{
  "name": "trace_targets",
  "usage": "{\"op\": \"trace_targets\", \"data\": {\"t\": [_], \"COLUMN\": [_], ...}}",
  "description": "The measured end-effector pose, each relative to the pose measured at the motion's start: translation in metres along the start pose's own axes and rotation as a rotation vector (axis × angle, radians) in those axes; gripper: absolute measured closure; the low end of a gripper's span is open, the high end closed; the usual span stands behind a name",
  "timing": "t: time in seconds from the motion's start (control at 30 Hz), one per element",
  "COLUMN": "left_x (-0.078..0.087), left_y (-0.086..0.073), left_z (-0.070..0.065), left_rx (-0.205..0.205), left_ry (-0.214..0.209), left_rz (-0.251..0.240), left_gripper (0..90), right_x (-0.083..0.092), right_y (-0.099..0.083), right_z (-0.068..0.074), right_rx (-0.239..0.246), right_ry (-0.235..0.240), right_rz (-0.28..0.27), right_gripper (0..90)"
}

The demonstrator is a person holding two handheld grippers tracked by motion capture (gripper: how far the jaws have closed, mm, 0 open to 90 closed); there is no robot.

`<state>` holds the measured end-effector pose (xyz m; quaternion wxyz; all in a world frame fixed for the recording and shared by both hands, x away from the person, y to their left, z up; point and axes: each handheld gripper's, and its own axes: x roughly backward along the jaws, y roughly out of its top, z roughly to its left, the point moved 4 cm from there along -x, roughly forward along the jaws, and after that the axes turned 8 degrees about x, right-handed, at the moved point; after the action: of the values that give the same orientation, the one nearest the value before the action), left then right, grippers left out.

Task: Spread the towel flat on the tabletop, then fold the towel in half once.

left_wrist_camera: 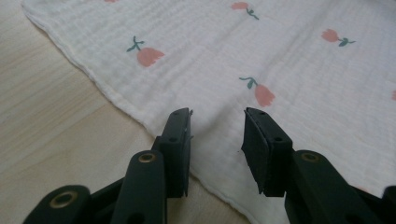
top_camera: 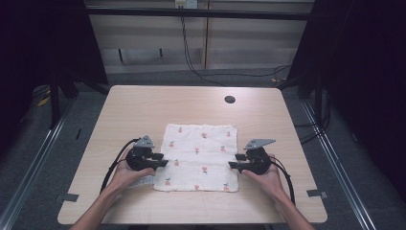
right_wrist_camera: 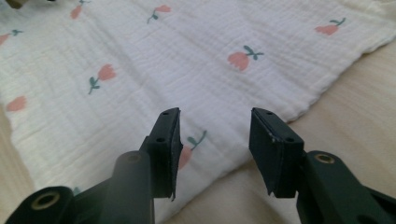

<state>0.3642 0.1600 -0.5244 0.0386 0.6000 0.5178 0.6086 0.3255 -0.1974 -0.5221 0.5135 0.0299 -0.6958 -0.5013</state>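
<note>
Two hands come in from the bottom of the high view, each wrapped round a black gripper at the side edges of a white crinkled muslin cloth printed with small pink tulips, which lies flat on the pale wooden table. The left gripper points inward at the cloth's left edge, the right gripper at its right edge; from up here the jaw gaps are too small to judge.

Left gripper view: the left gripper has its jaws partly open, hanging just over the hem, nothing pinched between the pads. Weave and hem show clearly here, but the cloth is cut off at the top and right.

Right gripper view: the right gripper is also partly open, one jaw over cloth, the other over bare table, gripping nothing.
</note>
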Motion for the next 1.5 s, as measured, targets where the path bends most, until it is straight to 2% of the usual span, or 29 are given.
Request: {"op": "trace_targets", "data": {"t": [0.1,0.13,0.2,0.3,0.33,0.43,0.57,0.63,0.7,0.8,1.0,1.03,1.1,1.17,1.23,1.27,1.3,1.4,1.47,1.5], "left_x": [0.000,0.000,0.000,0.000,0.000,0.002,0.005,0.007,0.009,0.012,0.020,0.020,0.022,0.024,0.025,0.026,0.027,0.029,0.030,0.031], "left_y": [-0.004,-0.005,-0.005,-0.007,-0.007,-0.009,-0.013,-0.016,-0.019,-0.024,-0.034,-0.036,-0.037,-0.036,-0.035,-0.034,-0.033,-0.029,-0.026,-0.024], "left_z": [-0.001,-0.002,-0.005,-0.008,-0.008,-0.012,-0.016,-0.019,-0.022,-0.025,-0.036,-0.038,-0.041,-0.040,-0.037,-0.035,-0.033,-0.027,-0.022,-0.019], "left_rx": [-0.015,-0.025,-0.035,-0.042,-0.040,-0.030,-0.032,-0.036,-0.029,-0.013,-0.023,-0.009,-0.013,0.018,0.009,0.021,0.024,0.056,0.060,0.075], "left_ry": [0.004,-0.002,0.019,0.017,0.015,0.002,-0.011,-0.010,-0.028,-0.055,-0.062,-0.076,-0.095,-0.134,-0.110,-0.127,-0.121,-0.105,-0.069,-0.078], "left_rz": [0.008,0.015,0.021,0.028,0.030,0.047,0.056,0.063,0.060,0.062,0.087,0.079,0.095,0.089,0.081,0.064,0.053,0.033,0.026,0.018], "left_gripper": [66.0,72.4,78.1,88.0,90.0,90.0,90.0,90.0,90.0,90.0,90.0,90.0,90.0,88.7,88.8,88.1,86.7,77.7,70.9,68.4], "right_x": [-0.004,-0.005,-0.005,-0.005,-0.004,-0.002,0.002,0.003,0.003,0.006,0.011,0.013,0.016,0.018,0.018,0.019,0.019,0.021,0.023,0.023], "right_y": [-0.003,-0.004,-0.004,-0.005,-0.005,-0.008,-0.012,-0.011,-0.012,-0.014,-0.019,-0.020,-0.023,-0.024,-0.024,-0.024,-0.023,-0.018,-0.015,-0.013], "right_z": [0.000,0.000,0.001,0.003,0.004,0.004,0.006,0.008,0.011,0.015,0.023,0.025,0.030,0.033,0.033,0.032,0.031,0.024,0.020,0.017], "right_rx": [0.022,0.028,0.037,0.051,0.045,0.017,-0.005,0.006,0.020,0.012,0.010,0.007,0.021,0.031,0.031,0.025,0.013,-0.011,-0.016,-0.018], "right_ry": [-0.017,-0.013,-0.017,-0.017,-0.012,0.008,0.029,0.033,0.036,0.052,0.075,0.083,0.087,0.095,0.102,0.114,0.124,0.111,0.100,0.091], "right_rz": [0.033,0.037,0.035,0.032,0.035,0.042,0.048,0.056,0.058,0.061,0.061,0.069,0.071,0.077,0.071,0.059,0.045,0.007,-0.004,-0.007], "right_gripper": [55.1,56.1,70.6,83.4,86.8,89.3,90.0,90.0,90.0,90.0,90.0,90.0,89.9,89.1,83.9,81.3,80.1,75.8,74.2,72.0]}}
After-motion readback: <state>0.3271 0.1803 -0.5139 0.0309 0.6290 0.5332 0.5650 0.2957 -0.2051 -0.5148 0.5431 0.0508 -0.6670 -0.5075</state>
